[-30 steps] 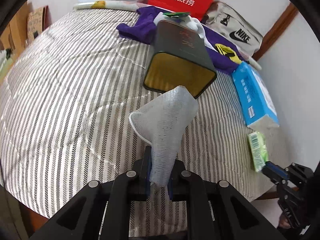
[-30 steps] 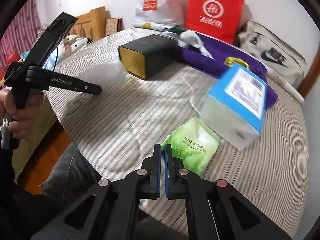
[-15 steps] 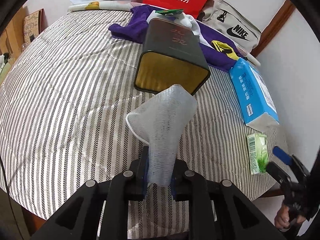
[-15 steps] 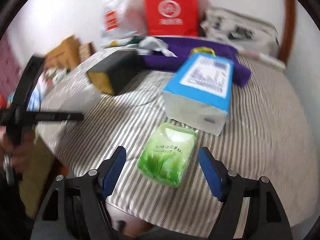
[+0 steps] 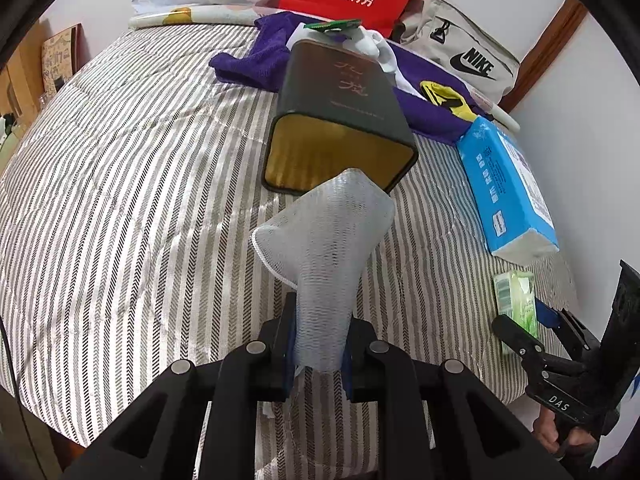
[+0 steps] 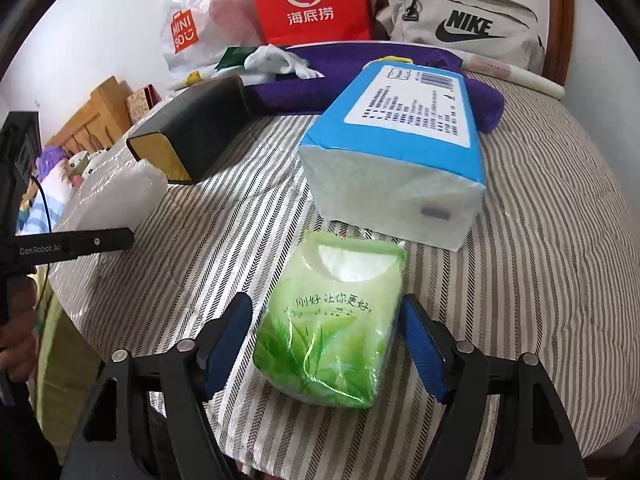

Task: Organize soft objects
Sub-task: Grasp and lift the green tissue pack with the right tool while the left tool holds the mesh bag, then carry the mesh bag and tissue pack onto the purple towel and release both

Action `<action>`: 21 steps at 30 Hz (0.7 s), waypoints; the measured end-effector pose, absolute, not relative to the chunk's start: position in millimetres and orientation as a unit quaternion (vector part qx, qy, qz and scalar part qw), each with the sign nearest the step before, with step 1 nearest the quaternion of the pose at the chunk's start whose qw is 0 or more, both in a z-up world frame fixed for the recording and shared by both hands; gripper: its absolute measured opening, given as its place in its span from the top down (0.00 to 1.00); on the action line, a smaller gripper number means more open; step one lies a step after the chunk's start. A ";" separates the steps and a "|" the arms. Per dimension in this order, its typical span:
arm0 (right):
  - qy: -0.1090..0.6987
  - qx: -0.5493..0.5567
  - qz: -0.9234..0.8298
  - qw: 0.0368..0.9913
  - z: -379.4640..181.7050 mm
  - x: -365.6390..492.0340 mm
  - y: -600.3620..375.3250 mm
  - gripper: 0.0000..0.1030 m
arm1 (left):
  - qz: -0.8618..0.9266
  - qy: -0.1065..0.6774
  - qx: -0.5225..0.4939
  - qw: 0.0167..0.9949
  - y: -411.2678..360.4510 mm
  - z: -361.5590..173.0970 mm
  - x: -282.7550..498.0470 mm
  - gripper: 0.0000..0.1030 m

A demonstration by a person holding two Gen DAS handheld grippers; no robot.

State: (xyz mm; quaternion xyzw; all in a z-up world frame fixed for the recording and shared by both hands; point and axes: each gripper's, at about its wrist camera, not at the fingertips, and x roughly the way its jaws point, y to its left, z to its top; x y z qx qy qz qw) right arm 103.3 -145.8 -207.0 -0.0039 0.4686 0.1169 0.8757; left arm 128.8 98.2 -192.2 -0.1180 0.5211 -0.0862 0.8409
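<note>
My left gripper is shut on a white foam net sleeve, held up in front of the open gold-lined mouth of a dark tin box lying on its side. In the right wrist view my right gripper stands open, its blue pads on either side of a green tissue pack lying on the striped cover, not pressing it. The same pack shows at the right edge of the left wrist view, with the right gripper beside it. The foam sleeve appears at the left of the right wrist view.
A blue tissue package lies just behind the green pack. A purple cloth, white cloth, red bag, white plastic bag and grey sports bag crowd the far edge. The striped cover drops off near me.
My right gripper has opened wide and moved forward and down so its pads flank the green tissue pack. The left gripper keeps its hold on the foam sleeve, nearly still.
</note>
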 end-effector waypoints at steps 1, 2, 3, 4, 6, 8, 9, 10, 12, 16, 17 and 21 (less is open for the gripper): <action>0.467 -0.009 0.116 0.877 -206.2 104.1 -145.1 0.36 | -0.090 0.520 -0.121 0.841 98.6 -192.3 129.6 0.84; 0.465 -0.017 0.114 0.878 -205.3 105.1 -144.3 0.42 | -0.093 0.520 -0.124 0.840 99.8 -192.2 129.7 0.84; 0.464 -0.025 0.113 0.878 -204.7 105.6 -143.6 0.47 | -0.096 0.519 -0.126 0.840 100.3 -191.7 129.8 0.84; 0.464 -0.030 0.117 0.877 -203.6 106.4 -143.3 0.48 | -0.101 0.517 -0.130 0.840 100.7 -190.3 129.7 0.84; 0.464 -0.039 0.123 0.877 -200.8 106.5 -144.0 0.49 | -0.106 0.513 -0.131 0.842 100.9 -186.9 128.9 0.84; 0.458 -0.051 0.124 0.879 -194.8 105.1 -144.3 0.49 | -0.108 0.507 -0.128 0.846 101.2 -182.0 126.6 0.84; 0.455 -0.054 0.126 0.880 -191.5 104.4 -145.2 0.49 | -0.111 0.503 -0.129 0.847 101.6 -178.5 124.8 0.84; 0.451 -0.054 0.131 0.881 -185.8 103.0 -146.4 0.49 | -0.113 0.502 -0.130 0.848 101.9 -176.4 123.8 0.84; 0.446 -0.054 0.138 0.883 -178.0 102.3 -147.1 0.49 | -0.121 0.497 -0.129 0.850 101.5 -168.7 120.9 0.84; 0.427 -0.050 0.153 0.890 -153.9 97.9 -151.4 0.49 | -0.142 0.473 -0.141 0.858 103.4 -144.6 111.6 0.84; 0.422 -0.053 0.151 0.892 -149.8 97.6 -151.4 0.49 | -0.138 0.467 -0.136 0.863 103.3 -136.9 110.3 0.84; 0.396 -0.068 0.143 0.905 -126.5 103.1 -155.5 0.49 | -0.126 0.459 -0.121 0.871 99.7 -117.8 116.9 0.84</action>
